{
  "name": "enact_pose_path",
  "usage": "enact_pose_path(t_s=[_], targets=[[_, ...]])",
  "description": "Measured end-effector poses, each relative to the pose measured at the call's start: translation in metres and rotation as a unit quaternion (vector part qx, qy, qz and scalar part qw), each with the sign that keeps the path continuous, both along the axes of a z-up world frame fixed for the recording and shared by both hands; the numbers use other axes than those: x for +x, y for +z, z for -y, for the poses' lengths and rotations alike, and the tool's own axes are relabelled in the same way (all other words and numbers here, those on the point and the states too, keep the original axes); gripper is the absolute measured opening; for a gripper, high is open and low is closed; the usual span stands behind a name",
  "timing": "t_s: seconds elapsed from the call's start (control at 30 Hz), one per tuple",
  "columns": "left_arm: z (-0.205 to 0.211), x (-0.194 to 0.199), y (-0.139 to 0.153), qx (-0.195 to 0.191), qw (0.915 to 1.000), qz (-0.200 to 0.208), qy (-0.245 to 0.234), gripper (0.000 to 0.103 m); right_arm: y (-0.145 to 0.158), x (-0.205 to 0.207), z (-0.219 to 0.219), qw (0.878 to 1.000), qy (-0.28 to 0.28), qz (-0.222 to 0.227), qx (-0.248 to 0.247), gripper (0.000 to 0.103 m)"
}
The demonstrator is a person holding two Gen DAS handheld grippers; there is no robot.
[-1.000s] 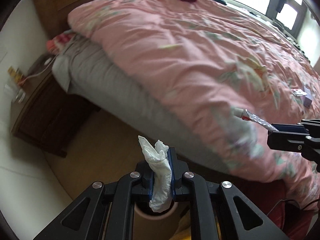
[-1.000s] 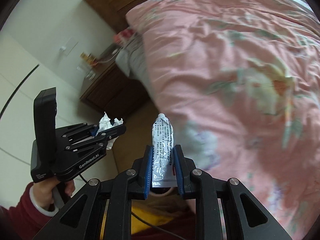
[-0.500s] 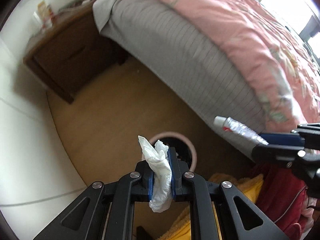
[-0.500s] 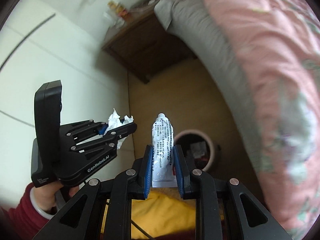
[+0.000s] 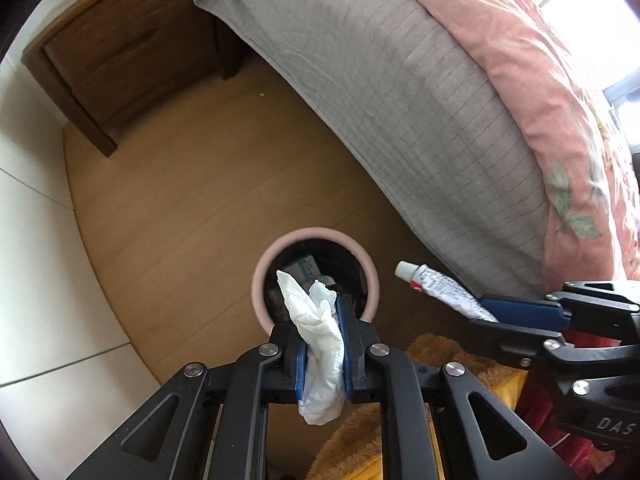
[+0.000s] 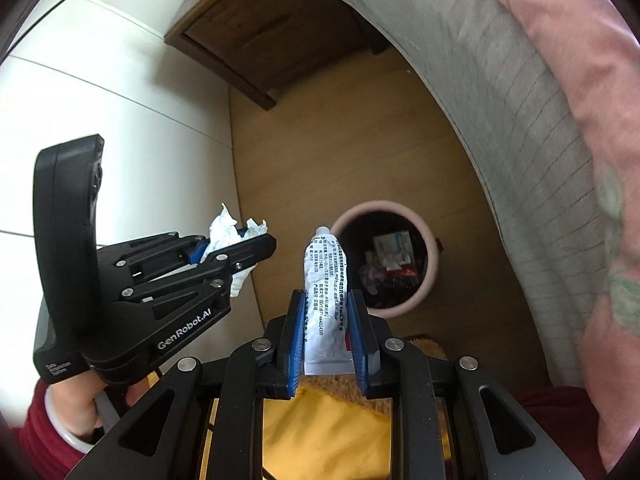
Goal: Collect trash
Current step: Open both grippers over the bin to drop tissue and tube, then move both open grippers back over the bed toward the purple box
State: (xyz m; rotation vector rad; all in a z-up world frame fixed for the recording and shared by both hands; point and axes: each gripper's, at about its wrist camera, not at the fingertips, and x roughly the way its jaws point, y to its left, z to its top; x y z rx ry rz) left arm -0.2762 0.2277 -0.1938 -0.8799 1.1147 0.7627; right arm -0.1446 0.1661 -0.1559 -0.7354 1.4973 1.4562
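My left gripper [image 5: 323,320] is shut on a crumpled white tissue [image 5: 318,340] and hangs just over the near rim of a pink round trash bin [image 5: 370,276] on the wooden floor. The bin holds several pieces of trash. My right gripper [image 6: 325,312] is shut on a white squeezed tube [image 6: 326,292] and sits just left of and above the bin [image 6: 430,256]. The left gripper with its tissue [image 6: 226,232] shows at the left of the right wrist view. The tube [image 5: 436,286] and right gripper show at the right of the left wrist view.
A bed with a grey mattress side [image 5: 400,100] and a pink floral quilt [image 5: 560,80] runs along the right. A brown wooden nightstand [image 5: 120,52] stands at the far left against a white wall [image 5: 36,240]. Yellow fuzzy fabric [image 6: 320,420] lies below the grippers.
Both grippers have tilted down from the bed toward the floor and moved closer over the bin. The bin now sits larger and right under the tissue and beside the tube.
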Motion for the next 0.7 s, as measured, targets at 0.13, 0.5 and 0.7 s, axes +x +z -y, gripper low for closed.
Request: enact_pose_path(t_s=[0.13, 0.5, 0.7], targets=[[0.001, 0.002, 0.001, -0.002, 1.0, -0.004, -0.004, 0.056, -0.003, -0.007, -0.008, 1.0, -0.005, -0.004, -0.004, 0.023], [0.004, 0.007, 0.006, 0.009, 0.9998, -0.006, -0.016, 0.091, 0.0, 0.017, -0.009, 0.999, -0.045, -0.013, -0.003, 0.071], [0.008, 0.014, 0.019, 0.032, 0.9987, -0.014, -0.036, 0.091, 0.026, 0.032, -0.001, 0.999, -0.041, 0.02, 0.01, 0.079]])
